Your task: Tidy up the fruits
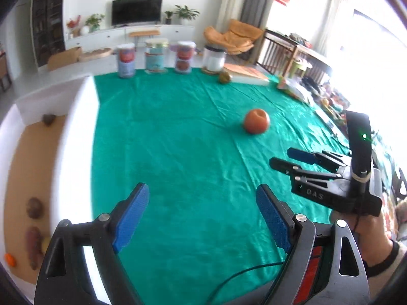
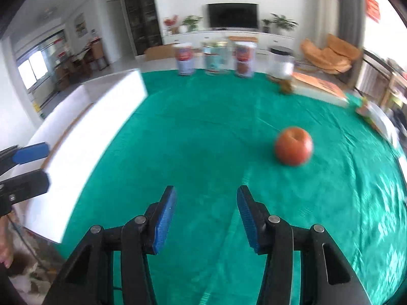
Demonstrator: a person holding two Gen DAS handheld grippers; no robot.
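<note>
A red apple [image 1: 256, 121] [image 2: 293, 146] lies alone on the green cloth, right of centre. A small green-brown fruit [image 1: 225, 77] [image 2: 286, 86] sits at the far edge. At the left stands a white box [image 1: 78, 139] [image 2: 101, 117] with a brown floor, holding a kiwi-like fruit [image 1: 48, 119], a brown round fruit [image 1: 34, 207], a reddish long one [image 1: 34, 246] and a small orange one [image 1: 10, 259]. My left gripper [image 1: 203, 218] [image 2: 47, 165] is open wide over bare cloth beside the box. My right gripper [image 2: 206, 216] [image 1: 281, 156] is open with nothing between its blue pads, short of the apple.
Three printed jars [image 1: 155, 56] and a white canister [image 1: 213, 58] line the table's far edge. A flat white-and-orange box [image 1: 248, 75] lies beside them. Clutter runs along the right edge [image 1: 328, 101]. A cable [image 1: 241, 277] trails over the cloth near me.
</note>
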